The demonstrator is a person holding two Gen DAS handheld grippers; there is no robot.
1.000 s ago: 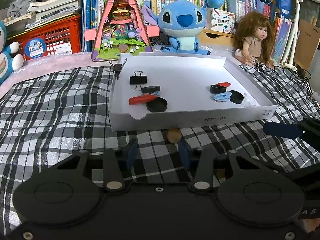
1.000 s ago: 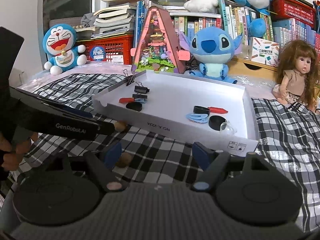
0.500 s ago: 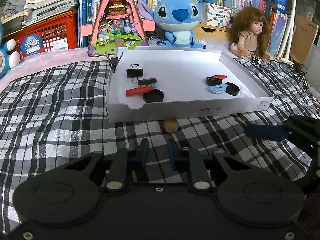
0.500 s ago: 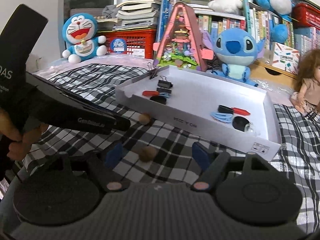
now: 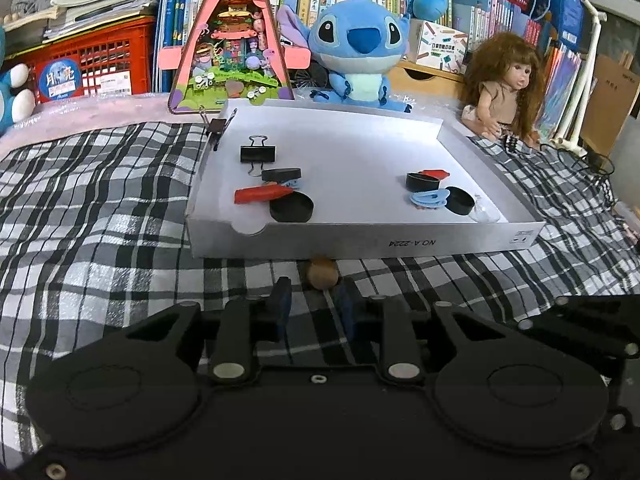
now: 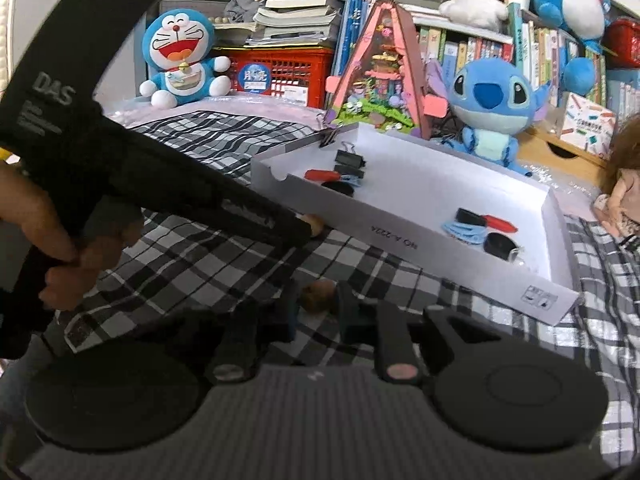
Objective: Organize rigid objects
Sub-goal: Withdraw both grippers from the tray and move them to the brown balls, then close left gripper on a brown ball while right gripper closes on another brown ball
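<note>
**Two brown balls at the front wall of the white tray**

One small brown ball (image 6: 317, 297) is gripped between the pads of the right gripper (image 6: 316, 308), whose jaws have just been closing onto it, on the checked cloth (image 6: 224, 264) a little before the white tray (image 6: 400, 236). A second brown ball (image 5: 321, 274) is seen touching the tray's front wall, just ahead of the left gripper (image 5: 314, 307); its jaws are held narrow, have just been opening slightly, and nothing is pressed between them. Inside the tray a binder clip (image 5: 258, 153), a red piece (image 5: 258, 194) and a black round lid (image 5: 291, 208) are laid near the left wall. A blue plush toy (image 5: 362, 46) is seated behind the tray.
</note>
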